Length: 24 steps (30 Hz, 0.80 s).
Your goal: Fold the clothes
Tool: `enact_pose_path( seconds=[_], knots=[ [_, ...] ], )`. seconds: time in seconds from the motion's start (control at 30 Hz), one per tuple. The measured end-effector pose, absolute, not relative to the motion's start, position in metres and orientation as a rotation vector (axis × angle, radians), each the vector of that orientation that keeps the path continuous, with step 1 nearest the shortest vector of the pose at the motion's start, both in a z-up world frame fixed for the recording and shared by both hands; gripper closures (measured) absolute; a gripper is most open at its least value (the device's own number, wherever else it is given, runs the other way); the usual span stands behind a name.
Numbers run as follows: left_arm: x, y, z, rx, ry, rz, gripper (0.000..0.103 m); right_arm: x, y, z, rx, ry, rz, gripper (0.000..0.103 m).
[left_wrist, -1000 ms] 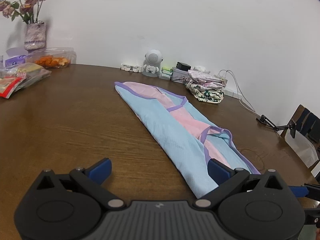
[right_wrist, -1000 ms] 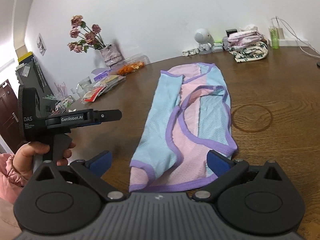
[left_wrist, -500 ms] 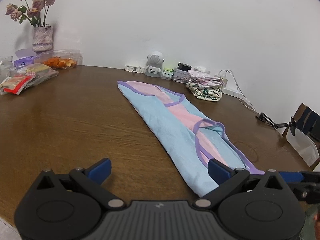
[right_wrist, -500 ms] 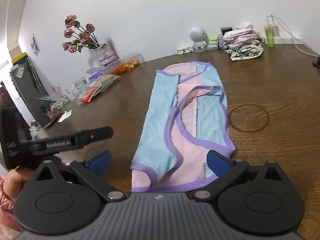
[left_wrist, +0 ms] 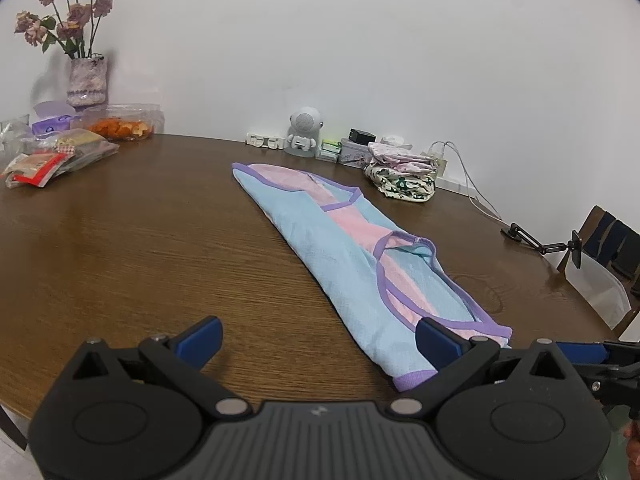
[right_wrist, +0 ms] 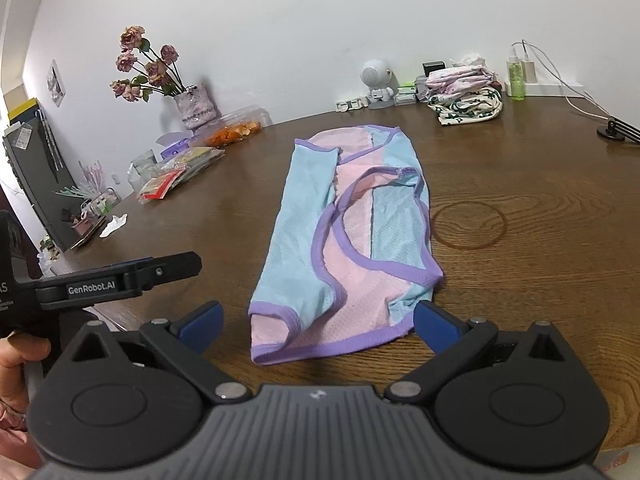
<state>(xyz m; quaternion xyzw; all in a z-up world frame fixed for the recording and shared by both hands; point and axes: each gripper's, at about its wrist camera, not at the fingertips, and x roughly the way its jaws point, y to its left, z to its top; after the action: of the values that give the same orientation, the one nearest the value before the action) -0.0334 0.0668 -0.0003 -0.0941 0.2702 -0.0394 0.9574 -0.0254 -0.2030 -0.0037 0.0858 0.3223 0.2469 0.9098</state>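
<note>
Centre frame, right wrist view: garment (right_wrist: 348, 248) runs lengthwise away from the right gripper (right_wrist: 316, 322).
Both grippers spread, empty; left gripper (left_wrist: 318, 340) sits left of its hem.

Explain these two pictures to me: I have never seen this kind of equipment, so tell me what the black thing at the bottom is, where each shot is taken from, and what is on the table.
There is no robot here. A person holds a hand-operated gripper in each hand, and each carries a wide-angle camera looking forward along its two blue-tipped fingers. One picture is from the left gripper, the other from the right gripper; the black shape at the bottom is the tool's own body. In the right view the left tool shows at the side, in the person's hand.

Both grippers are open and hold nothing. On the wooden table lies a blue and pink garment with purple trim, already folded lengthwise into a strip. Along the wall stand a vase of flowers, snack bags, a small white robot figure and a pile of folded clothes.
</note>
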Motion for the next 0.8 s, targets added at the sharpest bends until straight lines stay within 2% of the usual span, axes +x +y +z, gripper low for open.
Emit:
enact_pose_path(
  seconds=[0.23,0.43,0.57,0.63,0.7,0.8],
  knots=[
    [-0.001,0.074,0.006,-0.187,0.539,-0.131,0.000,-0.012,-0.210,-0.004,0.174,0.660,0.463,0.000],
    [0.066,0.074,0.019,-0.155,0.571,-0.187,0.001,0.004,-0.213,0.000,0.173,0.624,0.484,0.000],
    [0.119,0.067,0.024,-0.133,0.601,-0.223,0.004,0.017,-0.210,0.002,0.122,0.601,0.449,0.000],
    [0.145,0.058,0.027,-0.109,0.623,-0.252,0.011,0.026,-0.213,-0.001,0.124,0.620,0.426,0.001],
    [0.171,0.047,0.030,-0.079,0.649,-0.284,0.015,0.036,-0.219,-0.008,0.150,0.665,0.424,0.012],
    [0.217,0.025,0.035,-0.029,0.704,-0.322,0.016,0.048,-0.223,-0.018,0.174,0.743,0.436,0.023]
  ],
)
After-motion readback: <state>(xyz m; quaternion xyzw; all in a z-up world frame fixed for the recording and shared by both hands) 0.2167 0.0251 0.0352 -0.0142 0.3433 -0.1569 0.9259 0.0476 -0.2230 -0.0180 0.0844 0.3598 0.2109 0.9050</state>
